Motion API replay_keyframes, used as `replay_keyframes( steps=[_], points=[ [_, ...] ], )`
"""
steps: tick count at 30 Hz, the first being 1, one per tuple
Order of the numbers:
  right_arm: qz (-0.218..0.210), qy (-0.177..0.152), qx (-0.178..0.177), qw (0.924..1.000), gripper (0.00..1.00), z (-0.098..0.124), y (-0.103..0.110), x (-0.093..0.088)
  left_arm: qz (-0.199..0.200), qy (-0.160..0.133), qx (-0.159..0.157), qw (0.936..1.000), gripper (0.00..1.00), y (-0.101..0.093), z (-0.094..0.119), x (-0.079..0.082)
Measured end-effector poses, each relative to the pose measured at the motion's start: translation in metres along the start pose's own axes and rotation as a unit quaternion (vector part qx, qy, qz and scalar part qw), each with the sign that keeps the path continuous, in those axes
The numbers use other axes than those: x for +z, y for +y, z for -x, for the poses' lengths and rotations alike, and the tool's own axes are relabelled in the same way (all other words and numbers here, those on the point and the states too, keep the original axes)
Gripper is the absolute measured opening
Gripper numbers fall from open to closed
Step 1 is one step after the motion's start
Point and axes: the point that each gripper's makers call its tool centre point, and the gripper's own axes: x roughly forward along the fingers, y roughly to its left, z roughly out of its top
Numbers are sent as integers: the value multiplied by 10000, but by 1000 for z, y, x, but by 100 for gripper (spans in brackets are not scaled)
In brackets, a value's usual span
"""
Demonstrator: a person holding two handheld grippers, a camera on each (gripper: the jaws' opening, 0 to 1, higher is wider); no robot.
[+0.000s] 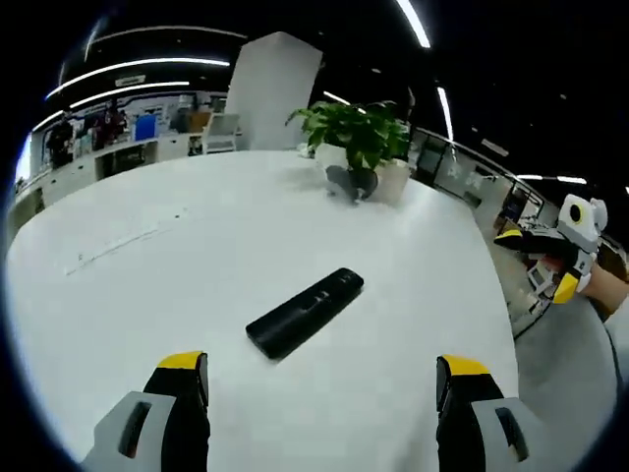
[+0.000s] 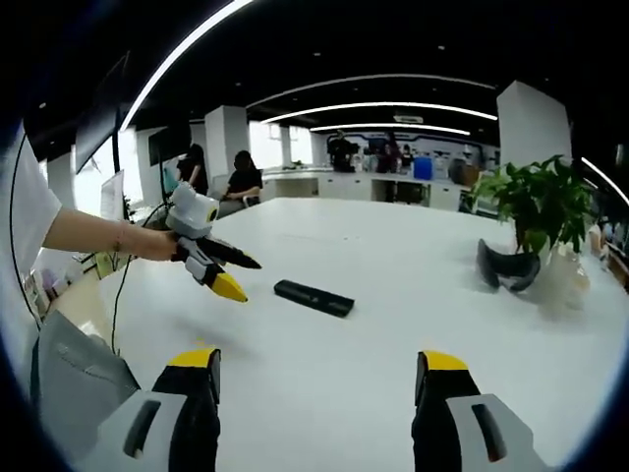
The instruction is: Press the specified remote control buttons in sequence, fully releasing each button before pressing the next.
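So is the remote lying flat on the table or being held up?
Lying flat. The black remote rests on the white table, buttons up, with the left gripper open and short of it.

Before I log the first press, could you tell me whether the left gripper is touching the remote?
Apart. The right gripper view shows the left gripper held above the table, short of the remote.

Both tools [image 1: 321, 379] [image 2: 314, 379] agape, empty
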Motion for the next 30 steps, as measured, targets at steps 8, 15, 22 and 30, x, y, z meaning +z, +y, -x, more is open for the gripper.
replay_keyframes(
  steps=[8, 15, 22, 30],
  points=[
    [-58, 59, -97, 9999, 79, 3, -6, -4, -20, 426, -168, 9989, 100, 15, -27, 3],
    [-87, 94, -205, 9997, 78, 8, -11, -8, -171, 621, -152, 9978, 100, 24, -42, 8],
    [-146, 135, -304, 9993, 78, 14, -17, -12, -930, 997, -112, 9906, 100, 30, -55, 6],
    [-149, 133, -335, 9992, 77, 10, -23, -10, -1824, 1328, -220, 9740, 100, 21, -70, 5]
  ],
)
